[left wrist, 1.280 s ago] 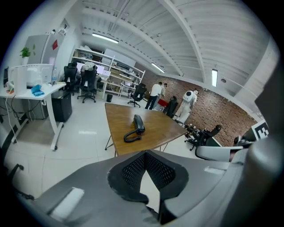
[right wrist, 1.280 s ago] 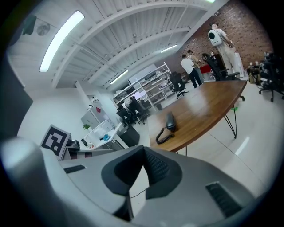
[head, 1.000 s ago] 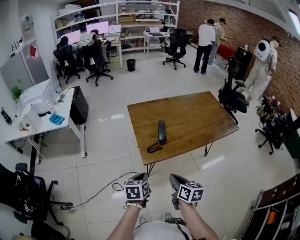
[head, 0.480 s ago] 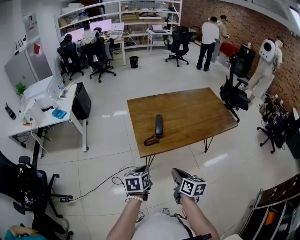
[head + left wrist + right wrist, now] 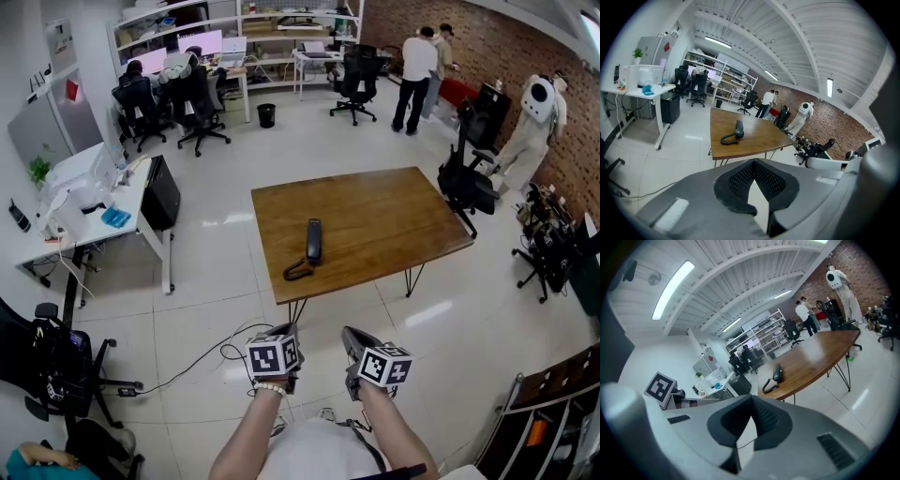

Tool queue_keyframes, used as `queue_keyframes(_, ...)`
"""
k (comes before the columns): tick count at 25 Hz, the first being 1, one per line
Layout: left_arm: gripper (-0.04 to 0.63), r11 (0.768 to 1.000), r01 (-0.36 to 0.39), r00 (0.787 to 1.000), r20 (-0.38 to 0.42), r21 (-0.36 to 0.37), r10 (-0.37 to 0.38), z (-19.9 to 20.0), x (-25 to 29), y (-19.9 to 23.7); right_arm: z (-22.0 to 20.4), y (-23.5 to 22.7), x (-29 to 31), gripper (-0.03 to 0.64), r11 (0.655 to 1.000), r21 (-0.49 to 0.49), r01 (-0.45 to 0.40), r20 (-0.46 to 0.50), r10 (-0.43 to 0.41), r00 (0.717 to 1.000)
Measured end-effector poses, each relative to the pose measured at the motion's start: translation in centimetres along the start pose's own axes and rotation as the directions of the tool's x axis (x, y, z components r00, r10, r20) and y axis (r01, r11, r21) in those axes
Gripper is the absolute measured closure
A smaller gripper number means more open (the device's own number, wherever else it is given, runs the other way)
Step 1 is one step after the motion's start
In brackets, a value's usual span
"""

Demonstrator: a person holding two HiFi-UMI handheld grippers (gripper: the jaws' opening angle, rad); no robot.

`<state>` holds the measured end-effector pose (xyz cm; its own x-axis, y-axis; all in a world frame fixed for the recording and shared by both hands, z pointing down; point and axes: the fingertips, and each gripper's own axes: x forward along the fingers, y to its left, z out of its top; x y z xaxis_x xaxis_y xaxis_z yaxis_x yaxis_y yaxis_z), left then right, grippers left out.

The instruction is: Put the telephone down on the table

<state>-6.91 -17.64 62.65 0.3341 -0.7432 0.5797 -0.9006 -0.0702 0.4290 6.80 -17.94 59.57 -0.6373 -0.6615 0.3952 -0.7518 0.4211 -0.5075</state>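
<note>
The black telephone (image 5: 313, 241) lies flat on the wooden table (image 5: 394, 216), near its front left corner, with its coiled cord (image 5: 298, 270) curled beside it. It also shows in the left gripper view as the telephone (image 5: 739, 129) and in the right gripper view as the telephone (image 5: 777, 374). Both grippers hang over the floor well short of the table, side by side. My left gripper (image 5: 283, 331) is shut and holds nothing; its jaws meet at the tips (image 5: 753, 161). My right gripper (image 5: 351, 336) is likewise shut and empty (image 5: 751, 399).
A white desk (image 5: 94, 225) stands at the left, with a black chair (image 5: 47, 366) below it. A cable (image 5: 206, 370) trails over the floor before the table. A black office chair (image 5: 464, 192) stands at the table's right end. People (image 5: 412, 75) stand far back.
Both grippers have shifted a little upward in the head view, still shut. The table and telephone sit slightly higher in the picture; the telephone has not moved on the table.
</note>
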Motion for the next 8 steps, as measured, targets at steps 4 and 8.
queue_keyframes(4,0.595,1.0,0.003,1.0,0.005,0.009,-0.003,0.01,-0.1,-0.35,0.12,0.12,-0.19,0.609,1.0,-0.003,-0.004,0.007,0.004,1.0)
queue_keyframes(8,0.595,1.0,0.003,1.0,0.007,0.01,-0.003,-0.09,-0.2,-0.54,-0.02,0.3,-0.22,0.609,1.0,-0.002,-0.011,0.001,0.011,1.0)
